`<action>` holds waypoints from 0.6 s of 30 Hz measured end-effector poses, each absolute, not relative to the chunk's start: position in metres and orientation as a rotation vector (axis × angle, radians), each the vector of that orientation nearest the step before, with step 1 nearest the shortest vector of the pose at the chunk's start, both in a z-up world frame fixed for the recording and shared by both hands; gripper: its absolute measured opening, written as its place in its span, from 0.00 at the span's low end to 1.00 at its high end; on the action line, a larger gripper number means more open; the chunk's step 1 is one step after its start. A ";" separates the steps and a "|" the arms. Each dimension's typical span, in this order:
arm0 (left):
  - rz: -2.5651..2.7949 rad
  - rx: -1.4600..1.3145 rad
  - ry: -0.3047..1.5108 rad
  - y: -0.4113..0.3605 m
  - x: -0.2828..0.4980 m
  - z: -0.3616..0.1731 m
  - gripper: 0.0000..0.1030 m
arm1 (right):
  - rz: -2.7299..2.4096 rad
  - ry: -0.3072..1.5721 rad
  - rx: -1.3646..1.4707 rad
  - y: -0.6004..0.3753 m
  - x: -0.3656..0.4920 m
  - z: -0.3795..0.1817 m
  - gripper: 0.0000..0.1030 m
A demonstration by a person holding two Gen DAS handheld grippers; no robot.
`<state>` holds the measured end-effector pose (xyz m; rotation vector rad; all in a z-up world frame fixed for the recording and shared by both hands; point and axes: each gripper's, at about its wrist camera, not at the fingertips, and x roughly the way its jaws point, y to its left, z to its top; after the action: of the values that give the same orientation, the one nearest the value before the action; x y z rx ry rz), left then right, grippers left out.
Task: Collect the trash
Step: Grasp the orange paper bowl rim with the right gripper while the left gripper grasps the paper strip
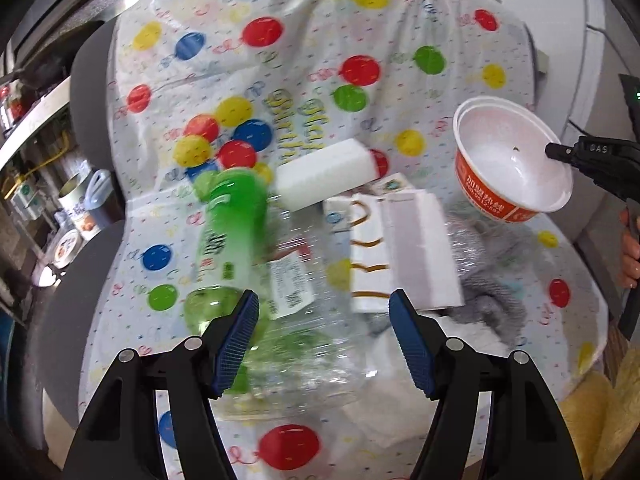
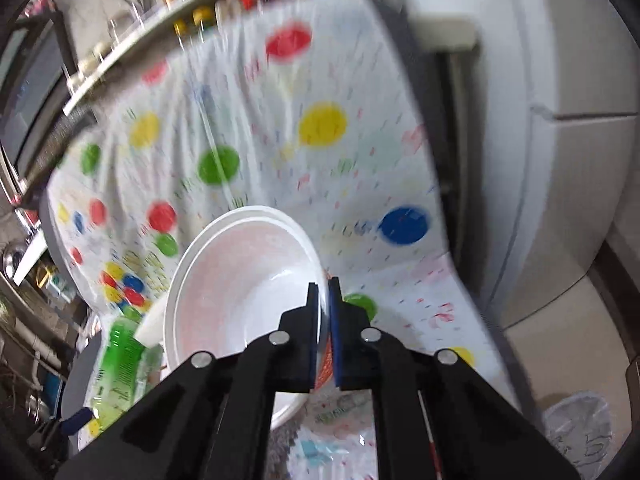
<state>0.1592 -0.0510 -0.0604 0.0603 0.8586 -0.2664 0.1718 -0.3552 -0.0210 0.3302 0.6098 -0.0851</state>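
Observation:
My right gripper (image 2: 324, 320) is shut on the rim of a white paper bowl (image 2: 240, 280) with an orange outside, held tilted above the table; it also shows in the left wrist view (image 1: 504, 160). My left gripper (image 1: 324, 344) is open and empty, its blue pads either side of a crushed clear plastic bottle (image 1: 312, 344). A green bottle (image 1: 228, 240) lies to its left. A white sponge block (image 1: 328, 176), a white paper bag (image 1: 384, 256) and a grey cloth (image 1: 484, 280) lie beyond.
The table wears a white balloon-print cover (image 1: 320, 40). A bin with a clear liner (image 2: 580, 432) stands on the floor at the right. A white appliance (image 2: 560, 120) stands beside the table. Shelves with jars (image 1: 24, 112) are at the left.

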 end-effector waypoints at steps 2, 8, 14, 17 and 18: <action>-0.317 0.052 0.853 -0.063 0.157 -0.059 0.66 | -0.093 0.569 0.321 -0.359 0.144 -0.009 0.06; -0.427 0.111 0.862 -0.116 0.153 -0.072 0.60 | -0.103 0.566 0.282 -0.364 0.088 -0.008 0.06; -0.335 0.290 0.870 -0.154 0.157 -0.095 0.53 | -0.093 0.574 0.308 -0.365 0.081 -0.016 0.06; -0.304 0.345 0.867 -0.159 0.158 -0.102 0.48 | -0.090 0.577 0.313 -0.366 0.080 -0.019 0.06; -0.298 0.360 0.867 -0.160 0.159 -0.104 0.45 | -0.088 0.578 0.316 -0.366 0.079 -0.020 0.06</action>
<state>0.1590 -0.1596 -0.1041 0.3598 0.8673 -0.2985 0.0794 -0.3658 -0.0195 0.3157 0.5783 -0.0879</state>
